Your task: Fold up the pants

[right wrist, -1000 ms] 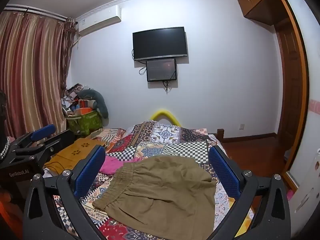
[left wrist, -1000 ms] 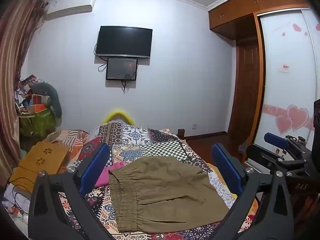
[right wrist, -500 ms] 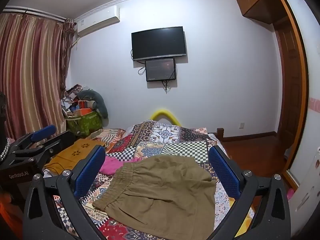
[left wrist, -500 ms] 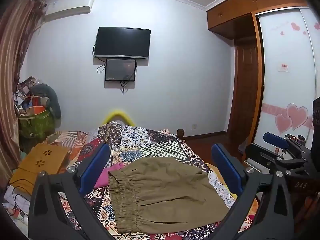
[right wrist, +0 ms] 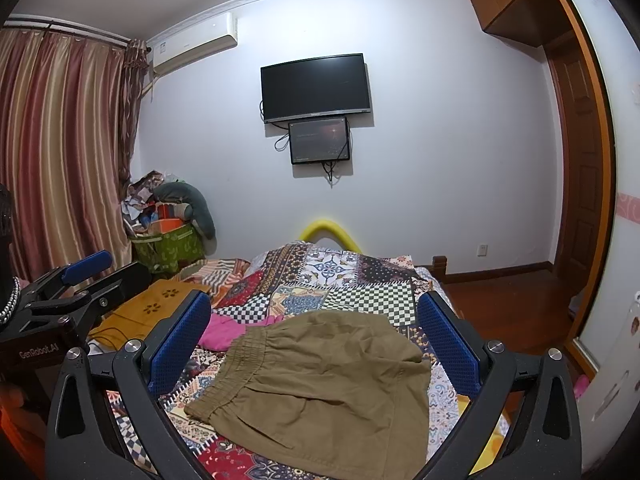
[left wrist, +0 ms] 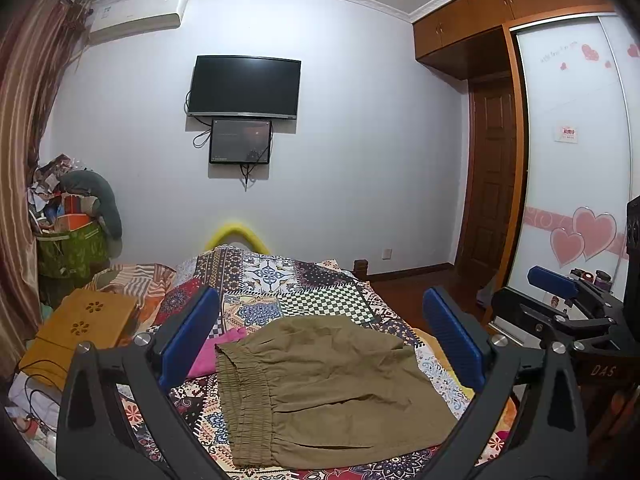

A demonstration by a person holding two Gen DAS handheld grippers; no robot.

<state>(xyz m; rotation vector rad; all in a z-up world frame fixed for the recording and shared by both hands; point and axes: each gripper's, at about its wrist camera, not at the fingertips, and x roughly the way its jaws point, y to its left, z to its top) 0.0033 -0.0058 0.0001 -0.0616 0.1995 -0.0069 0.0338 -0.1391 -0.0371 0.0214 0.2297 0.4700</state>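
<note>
Nothing has shifted since a second ago: the folded olive-green cotton pants lie flat on the near end of the patchwork-quilted bed, elastic waistband to the left. Both my left gripper and right gripper hover above them, blue pads spread wide, grasping nothing. A pink cloth lies just left.

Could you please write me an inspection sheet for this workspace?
Surface: bed under a patchwork quilt.
Job's things: olive pants lie flat, folded compact, waistband to the left.
Clutter: pink cloth at the waistband; wooden tray on the left.
Grippers: left claw and right claw open, empty, above the pants.
Cables: wires by the tray and under the TV.
Surroundings: curtain, full basket, door.
</note>
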